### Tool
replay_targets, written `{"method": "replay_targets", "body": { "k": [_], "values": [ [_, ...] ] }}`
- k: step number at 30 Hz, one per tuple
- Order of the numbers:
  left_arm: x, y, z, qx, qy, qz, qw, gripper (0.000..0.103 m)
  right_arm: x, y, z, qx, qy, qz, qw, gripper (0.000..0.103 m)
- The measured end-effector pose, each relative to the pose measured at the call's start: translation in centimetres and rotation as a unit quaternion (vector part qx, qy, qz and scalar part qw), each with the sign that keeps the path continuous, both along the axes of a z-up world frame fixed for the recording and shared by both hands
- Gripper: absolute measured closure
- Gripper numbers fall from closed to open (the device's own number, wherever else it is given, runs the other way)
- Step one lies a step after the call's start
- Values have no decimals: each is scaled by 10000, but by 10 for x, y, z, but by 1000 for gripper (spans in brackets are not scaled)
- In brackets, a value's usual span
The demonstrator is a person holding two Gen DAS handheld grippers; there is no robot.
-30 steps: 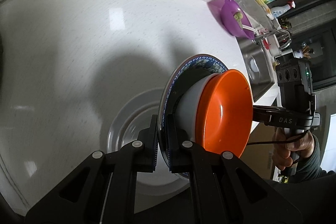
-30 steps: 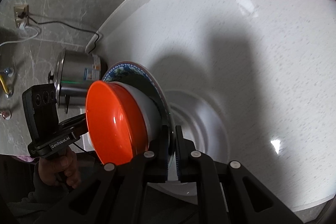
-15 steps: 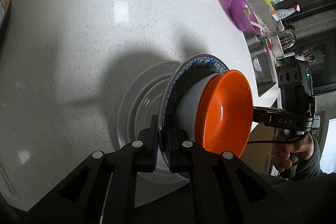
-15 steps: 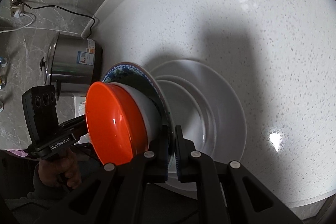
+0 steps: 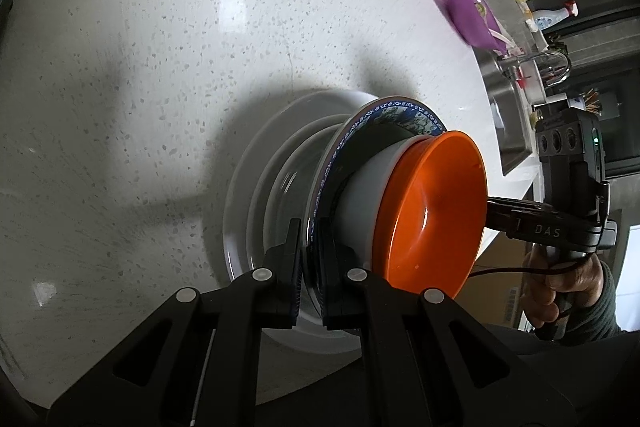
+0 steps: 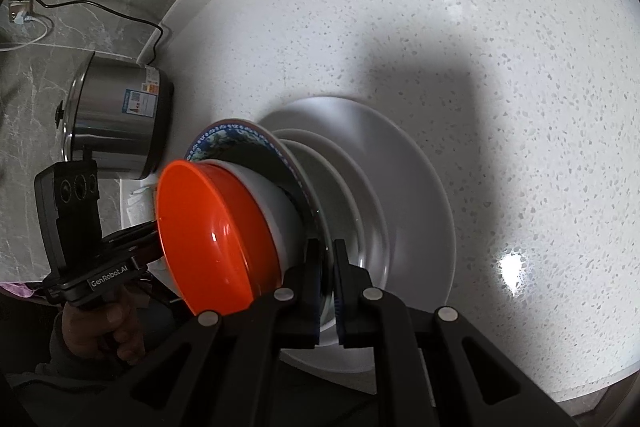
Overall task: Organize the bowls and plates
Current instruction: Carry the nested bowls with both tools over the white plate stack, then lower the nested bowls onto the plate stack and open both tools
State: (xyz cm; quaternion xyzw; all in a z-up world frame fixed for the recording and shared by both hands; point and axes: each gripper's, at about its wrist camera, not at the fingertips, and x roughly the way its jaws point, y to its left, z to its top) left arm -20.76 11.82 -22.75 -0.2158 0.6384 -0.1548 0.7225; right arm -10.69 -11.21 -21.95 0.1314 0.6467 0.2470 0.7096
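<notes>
Glossy orange plastic bowl (image 5: 434, 211): smooth, highlights seen inside. Matt white bowl (image 5: 368, 195) nested beneath. Blue-patterned glazed plate (image 5: 394, 107): shiny rim. Stack of white glazed plates (image 6: 416, 195): smooth, sheened. White speckled stone-look countertop (image 5: 160, 67): polished, reflections noted. Brushed stainless-steel pot (image 6: 116, 119) at nine o'clock: satin metal. Matt black plastic gripper fingers (image 6: 304, 271).

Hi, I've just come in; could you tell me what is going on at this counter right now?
A person holds a gripper in each hand, and both are clamped on opposite rim edges of a blue-patterned plate. The left gripper and right gripper carry it together, with a white bowl and an orange bowl nested on top. The stack hangs just above a large white plate on the speckled counter, apparently its landing spot.
</notes>
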Motion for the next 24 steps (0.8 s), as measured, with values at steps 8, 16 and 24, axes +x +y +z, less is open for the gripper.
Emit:
{"method": "replay_targets", "body": {
  "k": [8,16,24],
  "values": [
    [3,-9,-18,-6,101,17,9999,100,-2,5,-8,-143,-7,-34,9999,94],
    [8,-20,-18,56,-57,-81,9999,100,-4,5,-10,-188,-86,-121,9997,94],
    [2,-16,-16,123,-298,34,9995,95,-10,6,-9,-244,-342,-234,9988,94]
  ]
}}
